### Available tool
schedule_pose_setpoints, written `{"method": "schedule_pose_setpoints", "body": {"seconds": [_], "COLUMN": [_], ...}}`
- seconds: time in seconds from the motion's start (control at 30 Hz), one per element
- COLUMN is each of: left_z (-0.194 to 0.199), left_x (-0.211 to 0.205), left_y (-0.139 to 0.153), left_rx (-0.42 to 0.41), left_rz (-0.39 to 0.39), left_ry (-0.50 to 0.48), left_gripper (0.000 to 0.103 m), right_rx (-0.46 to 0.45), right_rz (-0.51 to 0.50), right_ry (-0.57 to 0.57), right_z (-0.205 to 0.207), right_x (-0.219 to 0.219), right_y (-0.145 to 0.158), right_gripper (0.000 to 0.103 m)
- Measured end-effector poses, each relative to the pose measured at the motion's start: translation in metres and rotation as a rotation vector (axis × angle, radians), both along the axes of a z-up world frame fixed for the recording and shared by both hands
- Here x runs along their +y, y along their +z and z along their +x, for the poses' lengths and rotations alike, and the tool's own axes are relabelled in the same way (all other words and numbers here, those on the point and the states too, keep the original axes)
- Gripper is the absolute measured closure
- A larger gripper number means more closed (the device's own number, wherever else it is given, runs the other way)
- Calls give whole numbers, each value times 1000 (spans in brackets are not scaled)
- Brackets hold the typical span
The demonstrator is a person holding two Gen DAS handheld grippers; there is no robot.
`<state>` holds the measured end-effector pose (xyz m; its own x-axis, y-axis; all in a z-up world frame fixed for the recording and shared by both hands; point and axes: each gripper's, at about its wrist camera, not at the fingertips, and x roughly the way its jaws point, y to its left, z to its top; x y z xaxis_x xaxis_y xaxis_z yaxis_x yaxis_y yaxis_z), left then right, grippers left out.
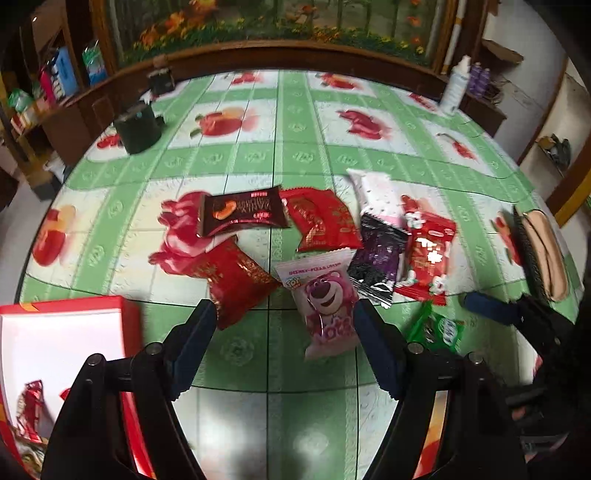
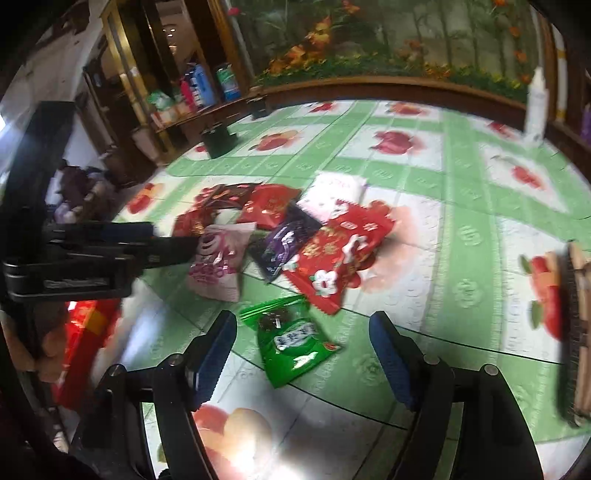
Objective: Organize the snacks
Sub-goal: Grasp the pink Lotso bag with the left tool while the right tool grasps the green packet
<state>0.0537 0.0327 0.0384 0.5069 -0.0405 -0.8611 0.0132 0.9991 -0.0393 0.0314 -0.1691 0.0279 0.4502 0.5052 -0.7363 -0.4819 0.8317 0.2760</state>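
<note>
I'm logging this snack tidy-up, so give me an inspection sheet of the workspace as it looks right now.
Surface: table under a green checked cloth with red fruit prints.
Job's things: loose snack packs in a cluster mid-table, among them a pink bear pack, a dark brown pack, a purple pack and a green pack lying apart; red box at the table's near left, a few packs inside.
Clutter: dark pot, white bottle, brush at the right edge.
Grippers: left gripper open over the bear pack; right gripper open around the green pack; neither grips.
Cables: nothing seen.
Surroundings: flower mural, shelves with bottles.
</note>
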Motion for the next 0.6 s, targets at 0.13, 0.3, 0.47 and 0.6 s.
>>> {"method": "schedule_pose_setpoints", "body": {"seconds": [0.13, 0.3, 0.47, 0.6], "left_z": [8, 14, 16, 16], "left_x": [-3, -18, -27, -27], "left_y": [-11, -21, -27, -27], "left_rx": [41, 57, 25, -2], "left_rz": [-49, -2, 42, 36], "left_ry": [23, 7, -42, -64], "left_gripper": [27, 27, 27, 35], "right_rx": [10, -29, -91, -81], "right_rz": [-50, -84, -213, -214], "right_ry": [40, 67, 66, 55], "right_z": [3, -4, -12, -13], "right_x": [10, 22, 33, 30], "right_y": [-7, -8, -9, -7], "right_gripper": [26, 28, 58, 67]}}
